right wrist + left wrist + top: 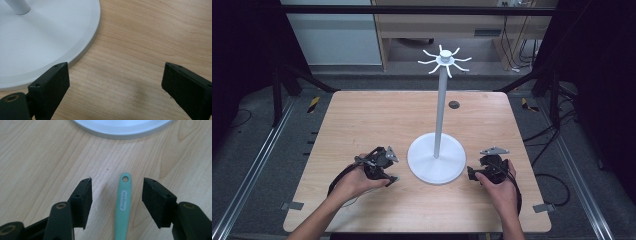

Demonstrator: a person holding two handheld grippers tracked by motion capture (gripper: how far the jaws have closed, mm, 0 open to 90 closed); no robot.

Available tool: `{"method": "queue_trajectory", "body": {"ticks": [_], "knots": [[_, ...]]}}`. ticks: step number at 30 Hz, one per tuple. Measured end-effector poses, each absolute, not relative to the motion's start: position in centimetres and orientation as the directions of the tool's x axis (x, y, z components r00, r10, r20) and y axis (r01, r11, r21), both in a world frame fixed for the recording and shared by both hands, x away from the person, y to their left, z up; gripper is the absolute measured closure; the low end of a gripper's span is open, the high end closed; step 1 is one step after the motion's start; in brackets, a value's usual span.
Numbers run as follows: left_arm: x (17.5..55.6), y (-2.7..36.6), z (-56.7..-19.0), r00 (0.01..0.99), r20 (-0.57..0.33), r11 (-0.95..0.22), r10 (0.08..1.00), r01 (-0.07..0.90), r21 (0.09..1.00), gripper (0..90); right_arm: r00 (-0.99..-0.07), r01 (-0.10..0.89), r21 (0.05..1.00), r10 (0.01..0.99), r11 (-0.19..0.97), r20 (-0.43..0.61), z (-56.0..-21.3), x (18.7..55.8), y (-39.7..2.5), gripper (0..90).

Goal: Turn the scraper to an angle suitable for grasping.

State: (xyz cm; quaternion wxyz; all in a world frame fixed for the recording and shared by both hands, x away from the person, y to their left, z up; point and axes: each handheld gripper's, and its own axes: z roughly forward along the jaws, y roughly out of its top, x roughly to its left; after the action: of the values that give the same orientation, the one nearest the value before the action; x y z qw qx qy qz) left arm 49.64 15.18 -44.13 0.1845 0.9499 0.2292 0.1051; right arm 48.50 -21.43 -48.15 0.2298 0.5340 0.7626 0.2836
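At the lower middle of the left gripper view, a thin green handle point(123, 205) lies flat on the wooden bench point(37, 157). The left hand-held gripper point(116, 200) is open, one jaw on each side of the handle, not touching it. The right hand-held gripper point(116, 87) is open over bare wood beside the white stand base point(45, 42).

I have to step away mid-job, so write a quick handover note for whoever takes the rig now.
Left gripper: open, fingers either side of the mint-green handle, which lies flat on the table; not gripped yet.
Right gripper: open, holding nothing, beside the white stand's base.
Done: left gripper lined up on the handle.
Left: close on it and lift; probably hang it by its end hole on a hook atop the stand.
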Motion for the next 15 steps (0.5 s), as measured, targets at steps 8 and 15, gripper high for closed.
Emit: {"method": "queue_trajectory", "body": {"ticks": [8, 15], "knots": [[49.8, 14.1, -44.3, 0.903, 0.097, -0.878, 0.418, 0.374, 0.299, 39.4, -0.326, 0.683, 0.678, 0.944, 0.271, -0.048, -48.2, 48.5, -21.4, 8.1], [50.2, 13.5, -45.1, 0.915, 0.076, -0.898, 0.395, 0.368, 0.239, 45.2, -0.326, 0.683, 0.679, 0.944, 0.269, -0.045, -48.2, 48.5, -21.5, 8.1]]}}
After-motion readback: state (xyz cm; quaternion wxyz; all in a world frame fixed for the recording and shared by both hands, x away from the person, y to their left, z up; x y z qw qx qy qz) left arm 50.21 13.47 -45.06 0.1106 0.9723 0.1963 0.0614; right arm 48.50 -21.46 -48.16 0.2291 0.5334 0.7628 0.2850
